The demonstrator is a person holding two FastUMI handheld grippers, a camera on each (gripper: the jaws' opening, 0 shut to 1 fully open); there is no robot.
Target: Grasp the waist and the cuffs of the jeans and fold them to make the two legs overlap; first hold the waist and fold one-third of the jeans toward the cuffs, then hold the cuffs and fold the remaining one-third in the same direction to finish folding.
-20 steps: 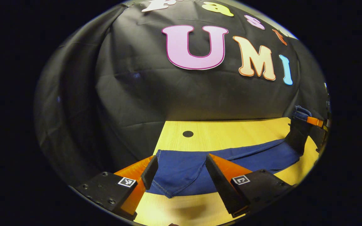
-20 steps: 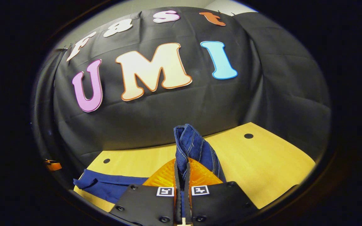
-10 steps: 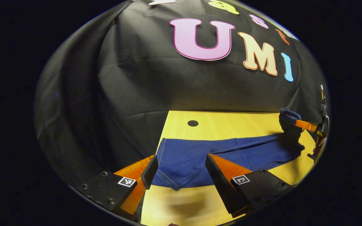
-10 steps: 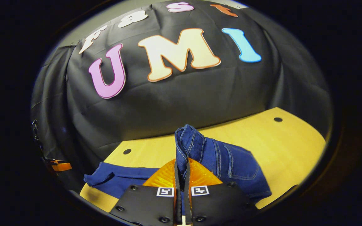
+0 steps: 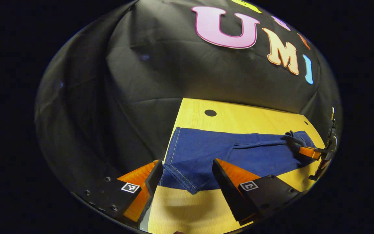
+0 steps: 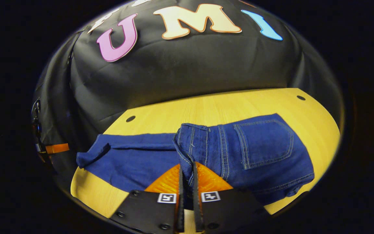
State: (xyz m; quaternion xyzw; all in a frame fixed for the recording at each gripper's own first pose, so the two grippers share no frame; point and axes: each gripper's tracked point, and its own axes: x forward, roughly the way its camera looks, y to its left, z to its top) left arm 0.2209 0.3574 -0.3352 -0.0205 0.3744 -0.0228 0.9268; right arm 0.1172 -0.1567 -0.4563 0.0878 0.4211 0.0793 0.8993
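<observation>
In the left gripper view, our left gripper [image 5: 185, 169] hangs released, jaws wide apart over the cuffs [image 5: 183, 177] of the jeans [image 5: 226, 152] on the table [image 5: 239, 117]. In the right gripper view, our right gripper [image 6: 187, 169] is clenched on the folded-over waist [image 6: 190, 136], pocket [image 6: 265, 143] facing up.

The right gripper [image 6: 187, 182] pinches the jeans' waist [image 6: 192, 138], folded over the legs [image 6: 131, 159].

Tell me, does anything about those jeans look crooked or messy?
Slightly. The jeans lie mostly flat on the wooden table, but the waist end is bunched up where the right gripper pinches it, and the far cuff has a corner curled over. Nothing looks damaged.
</observation>
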